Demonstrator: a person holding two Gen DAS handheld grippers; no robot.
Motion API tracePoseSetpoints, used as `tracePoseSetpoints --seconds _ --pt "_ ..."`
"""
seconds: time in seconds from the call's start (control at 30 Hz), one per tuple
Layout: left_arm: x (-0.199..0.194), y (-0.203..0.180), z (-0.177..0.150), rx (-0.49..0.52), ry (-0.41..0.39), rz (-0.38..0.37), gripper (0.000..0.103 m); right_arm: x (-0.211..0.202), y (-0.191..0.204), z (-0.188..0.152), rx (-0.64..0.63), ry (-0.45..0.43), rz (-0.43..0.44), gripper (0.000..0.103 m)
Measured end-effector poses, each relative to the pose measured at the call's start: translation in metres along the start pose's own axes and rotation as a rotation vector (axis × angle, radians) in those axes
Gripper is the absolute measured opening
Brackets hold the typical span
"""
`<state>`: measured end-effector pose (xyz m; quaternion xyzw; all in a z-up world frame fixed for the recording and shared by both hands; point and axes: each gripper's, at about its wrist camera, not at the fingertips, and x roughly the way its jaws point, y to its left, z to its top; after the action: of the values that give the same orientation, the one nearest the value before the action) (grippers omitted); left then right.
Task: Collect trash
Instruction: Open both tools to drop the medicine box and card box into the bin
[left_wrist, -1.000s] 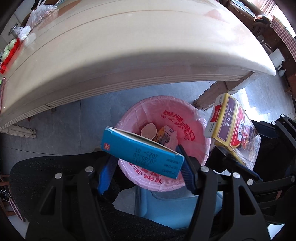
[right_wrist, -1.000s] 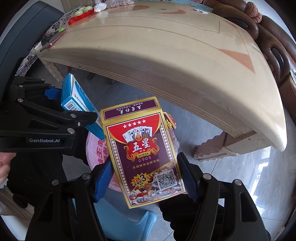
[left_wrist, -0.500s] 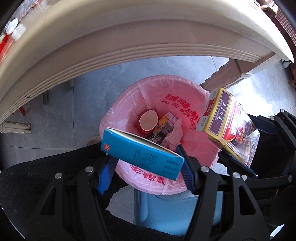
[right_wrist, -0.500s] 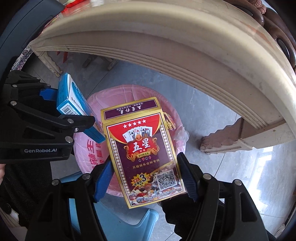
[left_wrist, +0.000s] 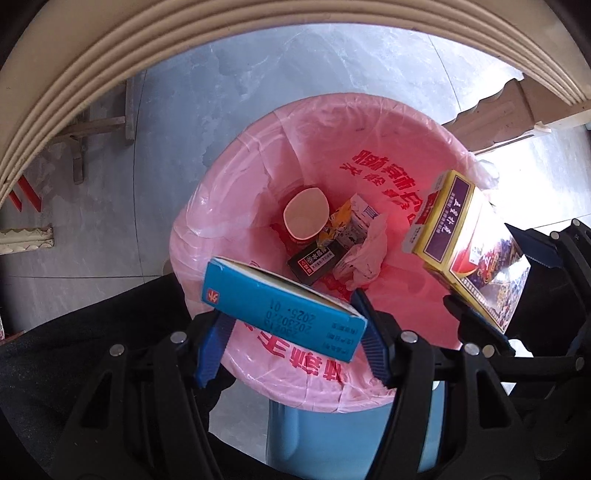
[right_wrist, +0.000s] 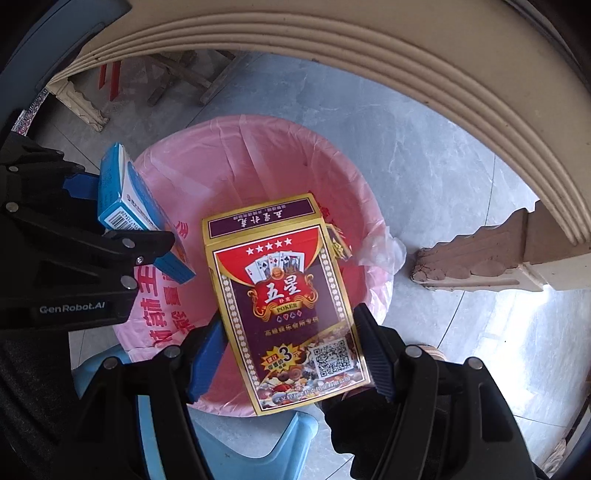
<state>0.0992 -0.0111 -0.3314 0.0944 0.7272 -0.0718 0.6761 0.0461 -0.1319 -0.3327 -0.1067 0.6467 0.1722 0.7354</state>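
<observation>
Left gripper (left_wrist: 291, 332) clamps blue box (left_wrist: 280, 308) — above pink-lined bin (left_wrist: 229, 177).

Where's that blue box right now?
The blue box is clamped in the left gripper, held over the near rim of the pink-lined bin, left of the poker card box.
</observation>
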Motion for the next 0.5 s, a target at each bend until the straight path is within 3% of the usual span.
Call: tracePoseSetpoints --seconds 0.5 --pt "0.037 0.007 0.015 -0.009 0.13 -0.026 0.066 0.023 -0.002 0.006 0.015 0.052 0.038 0.066"
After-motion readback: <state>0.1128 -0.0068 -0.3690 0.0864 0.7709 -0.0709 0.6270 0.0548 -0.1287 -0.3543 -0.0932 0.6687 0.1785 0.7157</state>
